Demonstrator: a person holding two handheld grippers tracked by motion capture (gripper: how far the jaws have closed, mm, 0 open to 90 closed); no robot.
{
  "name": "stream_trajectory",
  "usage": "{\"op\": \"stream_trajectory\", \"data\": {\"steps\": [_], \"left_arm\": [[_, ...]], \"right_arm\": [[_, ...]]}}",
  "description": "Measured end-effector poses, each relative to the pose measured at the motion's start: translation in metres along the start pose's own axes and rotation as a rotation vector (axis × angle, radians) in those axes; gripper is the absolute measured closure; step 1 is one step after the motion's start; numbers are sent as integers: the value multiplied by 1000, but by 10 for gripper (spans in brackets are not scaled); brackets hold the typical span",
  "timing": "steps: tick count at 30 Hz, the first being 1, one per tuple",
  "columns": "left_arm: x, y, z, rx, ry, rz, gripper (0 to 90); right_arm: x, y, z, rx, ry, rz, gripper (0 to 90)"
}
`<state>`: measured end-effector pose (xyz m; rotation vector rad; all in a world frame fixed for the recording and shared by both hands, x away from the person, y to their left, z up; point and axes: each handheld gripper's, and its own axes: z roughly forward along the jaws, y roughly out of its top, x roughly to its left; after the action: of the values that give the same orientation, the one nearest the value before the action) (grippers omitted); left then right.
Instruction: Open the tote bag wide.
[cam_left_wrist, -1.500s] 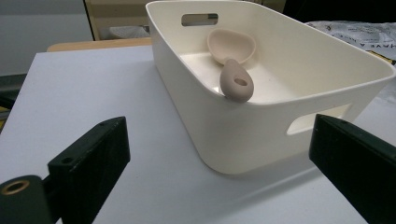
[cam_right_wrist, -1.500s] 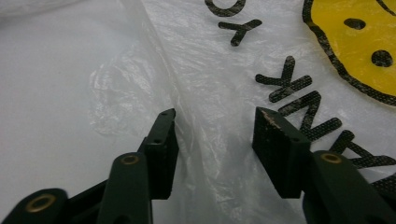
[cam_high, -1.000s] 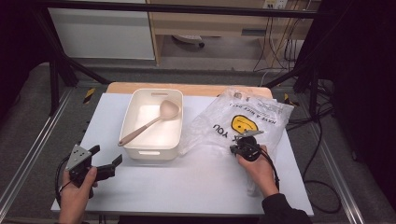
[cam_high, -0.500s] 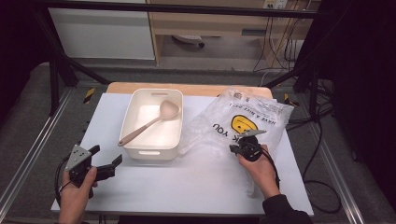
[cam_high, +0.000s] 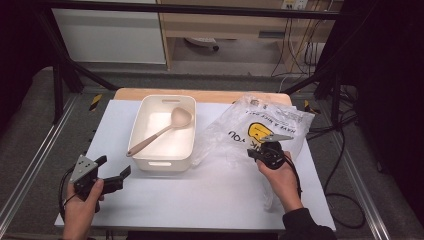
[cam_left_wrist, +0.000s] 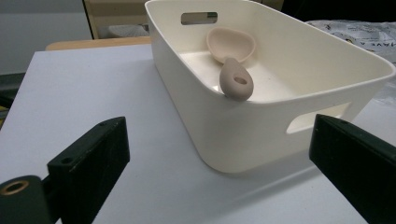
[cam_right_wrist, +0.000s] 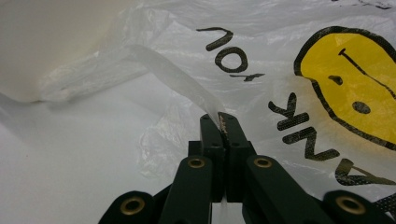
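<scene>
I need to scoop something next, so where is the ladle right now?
In the high view the ladle lies inside the white bin at the table's middle left, bowl toward the far end, handle resting on the bin's left rim, left of the plastic bag.

White table (cam_high: 210, 200) w/ white bin (cam_high: 162, 131) at centre, plastic bag (cam_high: 260, 125) just to its right.

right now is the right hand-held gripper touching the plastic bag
Touching. The right gripper view shows the right hand-held gripper with its jaws shut on a strip of the plastic bag, the film pinched between them.
</scene>
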<state>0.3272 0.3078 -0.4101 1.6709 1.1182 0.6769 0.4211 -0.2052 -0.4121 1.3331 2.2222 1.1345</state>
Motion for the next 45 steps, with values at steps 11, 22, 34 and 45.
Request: {"op": "stream_trajectory", "data": {"steps": [11, 22, 34, 45], "left_arm": [[2, 2, -3, -10, -17, -2, 48], [3, 3, -4, -25, -16, -10, 47], [4, 8, -7, -61, -33, -38, 47], [-2, 21, -11, -72, -44, -10, 46]], "right_arm": [[11, 15, -9, -8, 17, 13, 900], [15, 21, -15, -51, 25, 12, 900], [16, 26, -17, -77, 32, 11, 900], [16, 28, -21, -92, 38, 6, 900]]}}
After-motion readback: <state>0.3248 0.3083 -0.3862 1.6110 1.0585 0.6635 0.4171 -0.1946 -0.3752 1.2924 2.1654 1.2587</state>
